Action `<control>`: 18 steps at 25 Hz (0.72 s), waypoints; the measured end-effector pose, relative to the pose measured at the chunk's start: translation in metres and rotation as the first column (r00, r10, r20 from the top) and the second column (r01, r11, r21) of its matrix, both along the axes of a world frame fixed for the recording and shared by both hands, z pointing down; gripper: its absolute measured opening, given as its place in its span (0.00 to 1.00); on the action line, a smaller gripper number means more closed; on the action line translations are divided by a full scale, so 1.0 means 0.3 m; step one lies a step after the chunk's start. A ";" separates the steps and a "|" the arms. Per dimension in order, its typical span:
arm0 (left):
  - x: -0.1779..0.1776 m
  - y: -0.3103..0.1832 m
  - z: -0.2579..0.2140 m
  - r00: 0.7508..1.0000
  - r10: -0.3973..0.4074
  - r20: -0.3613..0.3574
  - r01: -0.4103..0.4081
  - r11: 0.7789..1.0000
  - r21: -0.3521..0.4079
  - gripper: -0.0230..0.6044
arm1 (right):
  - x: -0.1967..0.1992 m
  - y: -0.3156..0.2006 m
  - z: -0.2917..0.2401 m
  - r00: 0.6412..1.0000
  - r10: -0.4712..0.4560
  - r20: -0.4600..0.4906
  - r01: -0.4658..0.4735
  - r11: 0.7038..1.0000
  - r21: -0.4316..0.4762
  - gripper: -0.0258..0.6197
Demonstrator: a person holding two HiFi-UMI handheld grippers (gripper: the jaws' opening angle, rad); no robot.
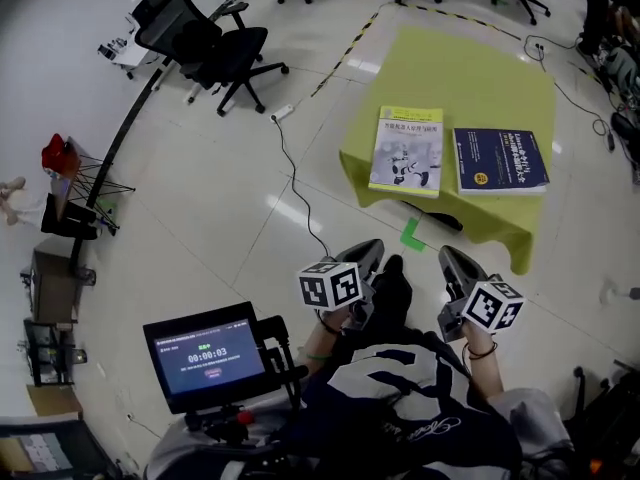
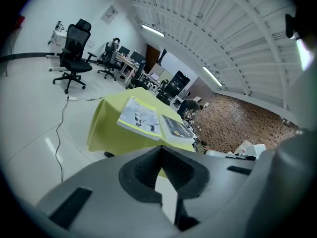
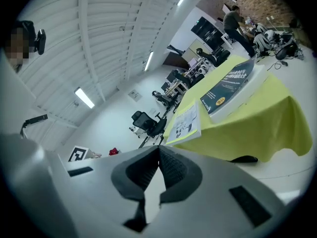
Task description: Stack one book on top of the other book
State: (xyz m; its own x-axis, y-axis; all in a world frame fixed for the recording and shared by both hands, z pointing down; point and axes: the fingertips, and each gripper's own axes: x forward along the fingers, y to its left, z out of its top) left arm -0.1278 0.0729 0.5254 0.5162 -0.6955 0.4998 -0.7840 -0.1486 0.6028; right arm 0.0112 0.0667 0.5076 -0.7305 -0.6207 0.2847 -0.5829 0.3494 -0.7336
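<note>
Two books lie side by side on a table under a yellow-green cloth [image 1: 470,68]. The left one is a light book [image 1: 407,150] with a yellow-green border; the right one is a dark blue book [image 1: 499,160]. Both show again in the left gripper view as the light book [image 2: 140,118] and the blue book [image 2: 176,128], and in the right gripper view as the light book [image 3: 185,123] and the blue book [image 3: 230,87]. My left gripper [image 1: 368,256] and right gripper [image 1: 450,264] are held close to my body, well short of the table. Both are shut with nothing in them.
A black office chair [image 1: 205,43] stands on the white floor at the upper left, with a cable [image 1: 300,193] trailing past the table. A monitor [image 1: 205,353] on a stand sits at my lower left. A green tape mark [image 1: 411,234] lies on the floor before the table.
</note>
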 end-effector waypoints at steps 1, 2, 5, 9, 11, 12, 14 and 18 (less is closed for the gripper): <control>-0.012 -0.044 0.000 1.000 0.009 -0.006 -0.009 1.000 -0.001 0.04 | -0.012 -0.037 -0.002 1.000 0.008 -0.003 -0.008 1.000 -0.002 0.03; -0.025 -0.086 0.004 1.000 0.016 -0.012 -0.016 1.000 -0.004 0.04 | -0.026 -0.073 -0.001 1.000 0.013 -0.008 -0.013 1.000 -0.005 0.03; -0.082 -0.204 0.043 0.999 0.030 -0.013 -0.030 0.999 -0.028 0.04 | -0.078 -0.169 0.018 0.999 0.017 -0.036 -0.018 1.000 -0.019 0.03; -0.170 -0.344 0.117 0.999 0.033 -0.025 -0.035 0.997 -0.076 0.06 | -0.130 -0.276 0.040 0.997 0.040 -0.066 -0.043 0.998 -0.055 0.03; -0.207 -0.405 0.160 0.998 0.037 -0.043 -0.042 0.993 -0.108 0.11 | -0.140 -0.323 0.057 0.995 0.059 -0.079 -0.065 0.995 -0.077 0.03; -0.222 -0.434 0.183 0.998 0.043 -0.052 -0.049 0.991 -0.124 0.16 | -0.143 -0.344 0.067 0.994 0.070 -0.086 -0.078 0.993 -0.088 0.03; -0.241 -0.482 0.231 0.996 0.060 -0.072 -0.071 0.985 -0.157 0.22 | -0.144 -0.377 0.086 0.991 0.093 -0.099 -0.104 0.989 -0.109 0.03; -0.243 -0.573 0.320 0.987 0.121 -0.108 -0.142 0.968 -0.208 0.33 | -0.145 -0.416 0.112 0.984 0.129 -0.123 -0.146 0.979 -0.142 0.03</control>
